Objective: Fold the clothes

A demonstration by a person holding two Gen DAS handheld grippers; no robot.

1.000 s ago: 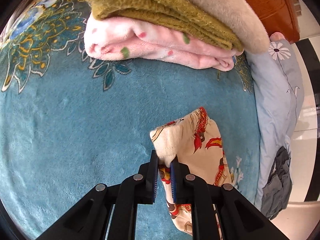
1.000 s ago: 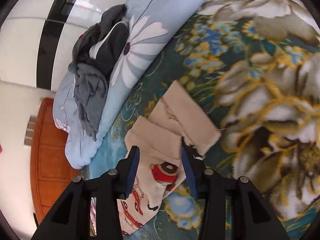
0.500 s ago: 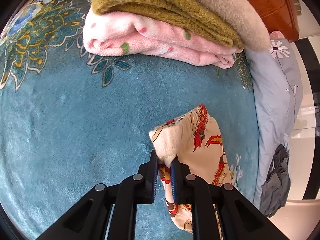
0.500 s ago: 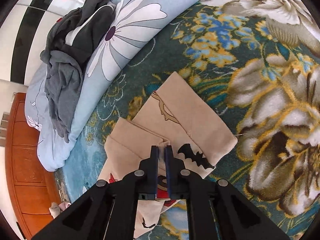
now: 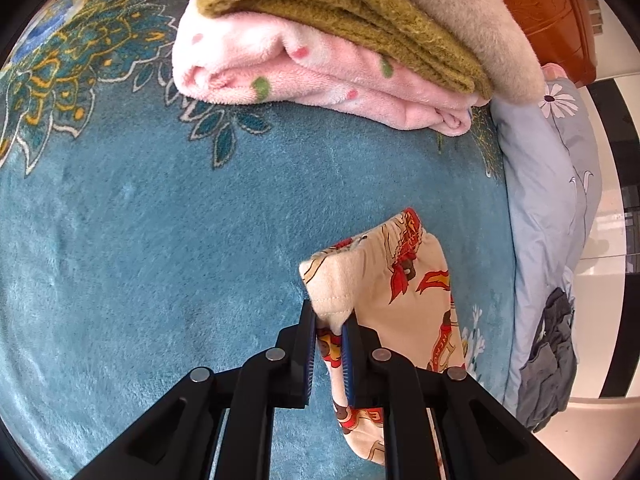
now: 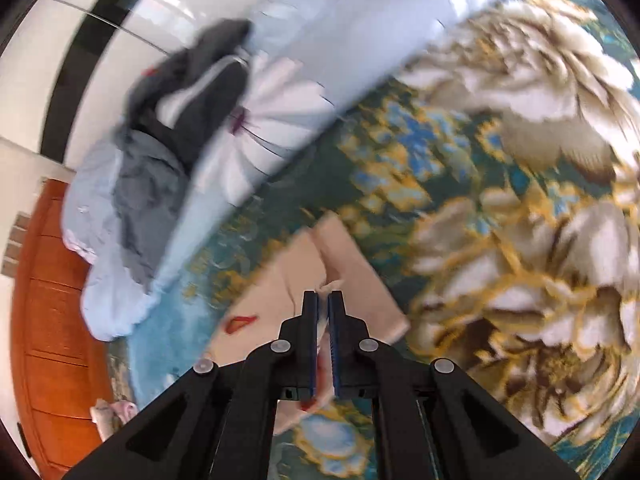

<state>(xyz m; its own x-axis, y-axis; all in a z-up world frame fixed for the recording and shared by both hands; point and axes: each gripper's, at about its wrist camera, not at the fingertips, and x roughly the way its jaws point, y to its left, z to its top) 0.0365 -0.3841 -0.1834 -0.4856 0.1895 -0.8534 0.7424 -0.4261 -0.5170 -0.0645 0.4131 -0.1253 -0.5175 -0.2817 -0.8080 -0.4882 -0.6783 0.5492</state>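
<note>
**Both grippers pinch a cartoon-print garment over a teal floral blanket**

The left gripper (image 5: 330,316) points forward and slightly down, its two black fingers closed tight on the folded beige edge of the printed garment (image 5: 400,280). The cloth, cream with red and orange cartoon figures, hangs and trails from that pinch to the right of the fingers, resting on the teal blanket (image 5: 160,260).

The right gripper (image 6: 323,300) has its fingers almost together, nipping a small peak of the same garment (image 6: 352,272), whose plain beige side lies spread on the blanket ahead of it. This view is motion-blurred.

The teal blanket carries large cream and gold flowers. Beyond the left gripper sits a stack of folded items: a pink fleece (image 5: 320,80) at the bottom, an olive knit (image 5: 340,12) on it, a beige plush piece (image 5: 460,20) on top. A pale blue flowered quilt (image 6: 280,92) lines the bed's edge with dark grey clothes (image 6: 192,92) heaped on it. Orange wooden furniture (image 6: 52,320) stands behind.

Compared with half a second ago, the left grip is unchanged; the right gripper remains closed on the cloth and has lifted a small tuft of it.
</note>
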